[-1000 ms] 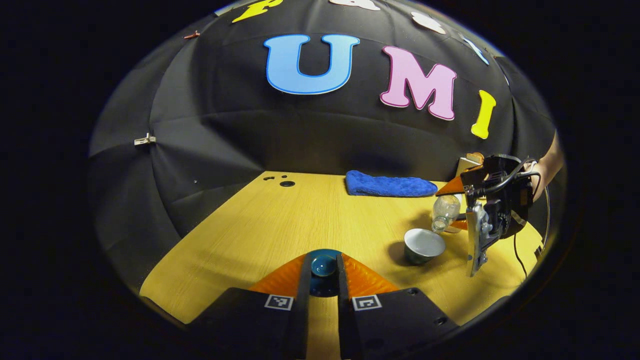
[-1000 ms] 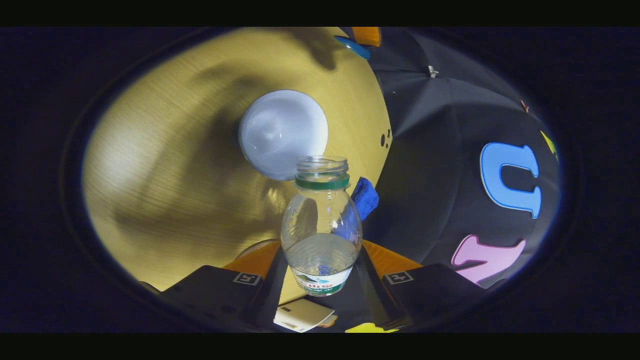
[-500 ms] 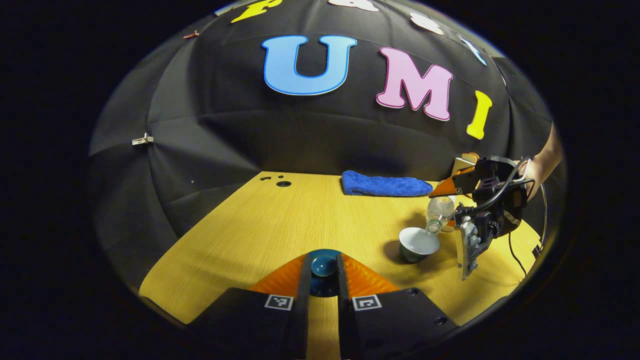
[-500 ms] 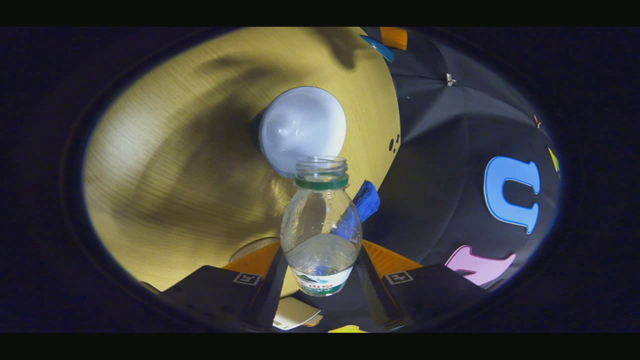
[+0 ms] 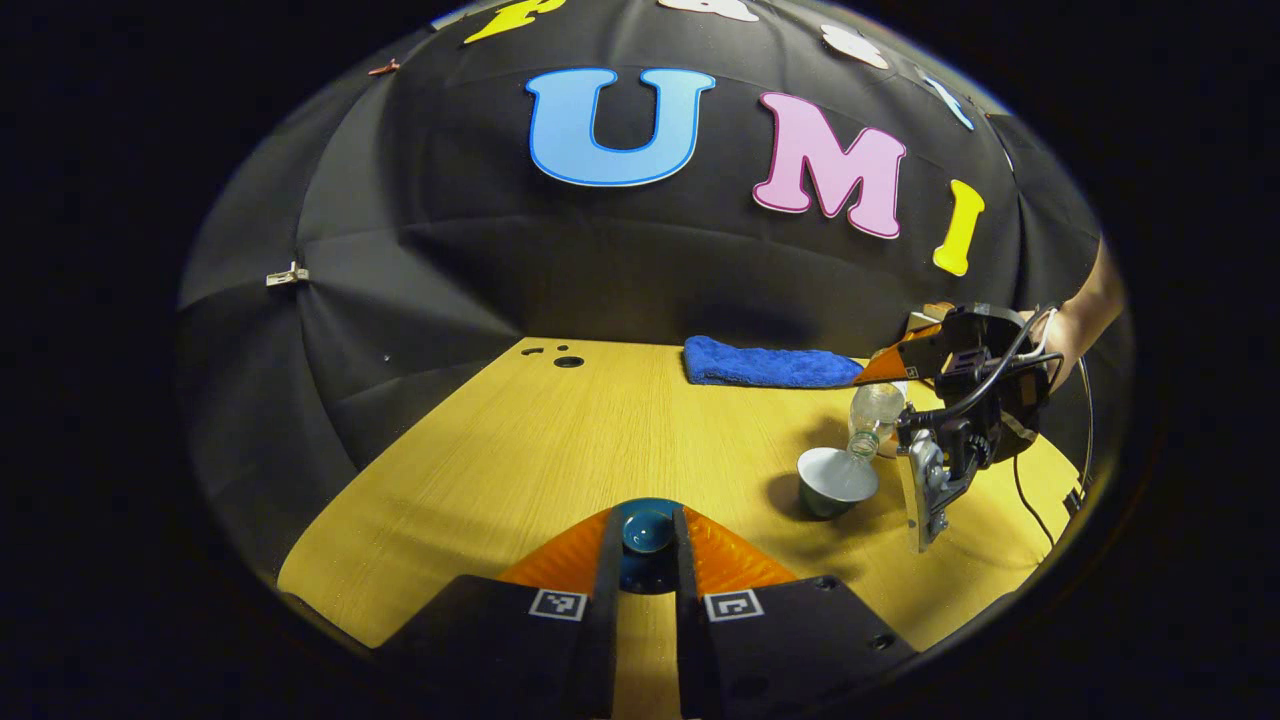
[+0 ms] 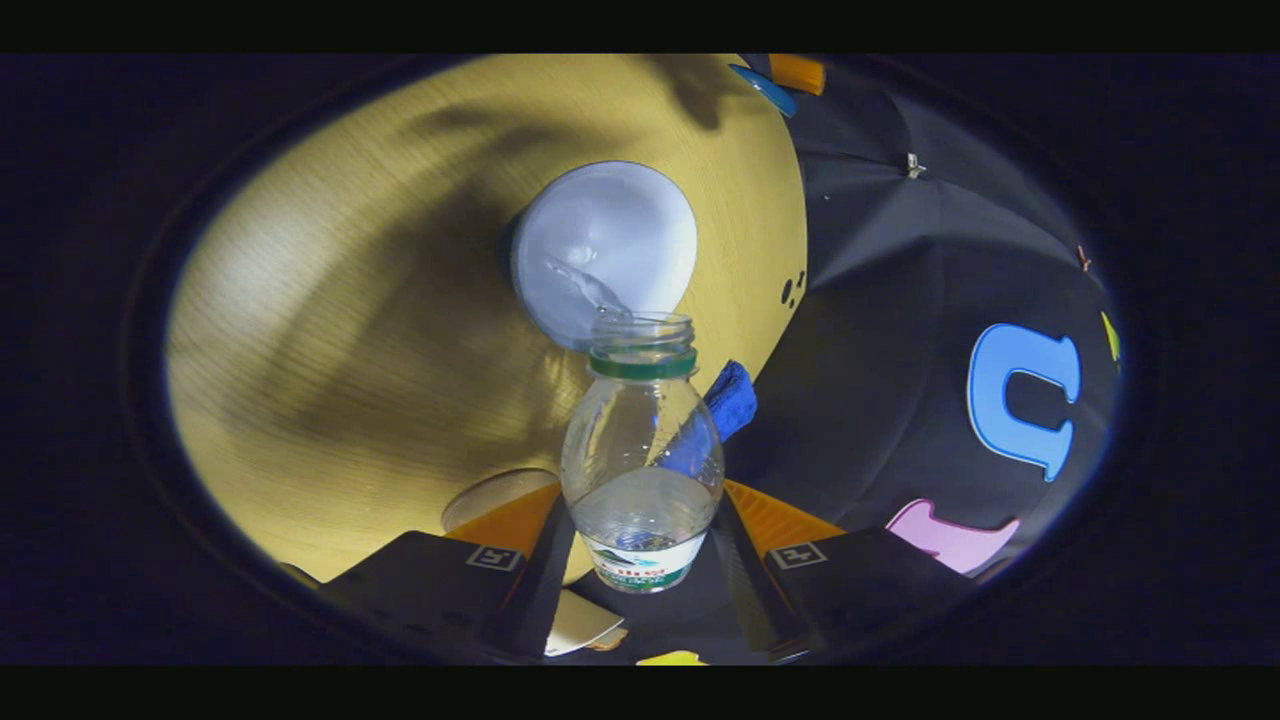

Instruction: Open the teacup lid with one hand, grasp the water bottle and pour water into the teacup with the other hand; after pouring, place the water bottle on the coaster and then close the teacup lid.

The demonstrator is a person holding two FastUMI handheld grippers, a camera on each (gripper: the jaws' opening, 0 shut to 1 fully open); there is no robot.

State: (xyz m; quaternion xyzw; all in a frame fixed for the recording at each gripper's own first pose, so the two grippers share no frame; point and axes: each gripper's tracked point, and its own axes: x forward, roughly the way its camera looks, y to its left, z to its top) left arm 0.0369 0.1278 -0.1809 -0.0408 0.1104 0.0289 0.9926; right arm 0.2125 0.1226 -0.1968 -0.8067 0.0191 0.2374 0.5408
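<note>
Wood-grain worktop (image 5: 560, 440) in a dark-walled booth; blue cloth (image 5: 765, 366) folded along the far edge at about 1 o'clock in the left gripper view.

Left gripper (image 5: 647, 560): jaws closed on the knob of the teacup lid (image 5: 647, 528), held low over the near edge of the worktop, well apart from the cup.

Right gripper (image 6: 645, 560): jaws closed on the lower body of the water bottle (image 6: 642, 470), uncapped and tipped mouth-down. In the left gripper view this gripper (image 5: 960, 400) sits at 3 o'clock, with a person's hand (image 5: 1065, 335) behind it. Teacup (image 6: 603, 252) stands open at 12 o'clock from the bottle mouth in the right gripper view; a thin stream of water appears to land near the cup's near inner wall. Step judged: pouring under way.

Coaster (image 6: 500, 495): pale disc on the worktop just beside the right jaws at 10 o'clock, bare.

Risks, judged:
- Stream enters close to the rim. A small drift of the bottle back toward the gripper would likely put water on the worktop.
- Steeper tilt would likely make the flow surge and splash or overfill the small cup.
- Bottle mouth hangs near the rim; lowering could knock the light cup over.
- Smooth, rounded bottle may slip or rotate in the jaws while tilted.
- Lid is gripped by the knob alone; it could swing or drop.
</note>
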